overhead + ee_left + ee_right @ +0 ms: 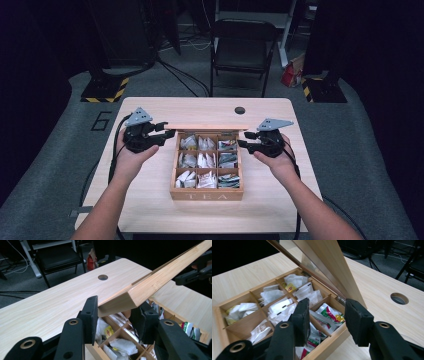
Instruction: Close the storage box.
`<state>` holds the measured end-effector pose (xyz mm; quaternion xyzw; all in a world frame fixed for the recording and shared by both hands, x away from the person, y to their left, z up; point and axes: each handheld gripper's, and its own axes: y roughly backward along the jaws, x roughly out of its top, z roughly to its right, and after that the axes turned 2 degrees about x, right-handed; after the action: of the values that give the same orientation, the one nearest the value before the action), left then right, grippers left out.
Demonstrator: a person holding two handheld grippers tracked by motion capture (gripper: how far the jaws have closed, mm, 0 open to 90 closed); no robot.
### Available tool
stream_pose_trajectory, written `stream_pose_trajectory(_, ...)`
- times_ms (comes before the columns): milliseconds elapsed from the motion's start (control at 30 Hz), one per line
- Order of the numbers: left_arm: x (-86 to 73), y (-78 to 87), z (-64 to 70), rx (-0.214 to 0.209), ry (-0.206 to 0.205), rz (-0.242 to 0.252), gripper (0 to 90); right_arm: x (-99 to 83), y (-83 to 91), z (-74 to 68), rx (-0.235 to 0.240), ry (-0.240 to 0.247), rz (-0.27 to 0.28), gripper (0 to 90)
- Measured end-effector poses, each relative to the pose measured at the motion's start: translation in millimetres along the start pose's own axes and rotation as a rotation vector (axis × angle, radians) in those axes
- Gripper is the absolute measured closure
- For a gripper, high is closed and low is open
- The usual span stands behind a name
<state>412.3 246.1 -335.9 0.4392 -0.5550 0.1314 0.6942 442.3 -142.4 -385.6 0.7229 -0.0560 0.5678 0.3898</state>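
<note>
Lid (150, 282) of tea box (206, 194) stands raised, left gripper (117, 312) pinching its corner, right gripper (327, 315) spread beside; moving it remains.

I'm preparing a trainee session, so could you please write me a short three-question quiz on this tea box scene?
1. True or false: the lid of the tea box is raised.
2. How many compartments does the box have?
3. Which gripper has a lid corner between its jaws: A left gripper, B right gripper?

Key: 1 true; 2 nine; 3 A.
</note>
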Motion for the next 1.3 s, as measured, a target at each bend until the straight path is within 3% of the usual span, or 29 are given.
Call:
stream_pose_trajectory(200, -11.7, 3.2, 5.9, -0.006, -0.002, 0.006, 57.4, -5.6, 10.2, -12.1, 0.020, 0.001, 0.017, 54.9)
stream_pose_trajectory(300, -18.1, 4.2, 9.1, -0.004, 0.001, 0.013, 57.2, -7.9, 15.3, -19.1, 0.022, 0.035, 0.021, 54.9)
stream_pose_trajectory(433, -23.6, 5.6, 11.6, -0.006, -0.001, 0.011, 56.9, -10.5, 20.7, -26.1, 0.036, 0.035, 0.031, 54.6)
stream_pose_trajectory(1300, -62.1, 10.1, 30.0, -0.004, -0.012, -0.013, 56.3, -24.1, 48.8, -49.1, 0.051, 0.038, 0.064, 54.7)
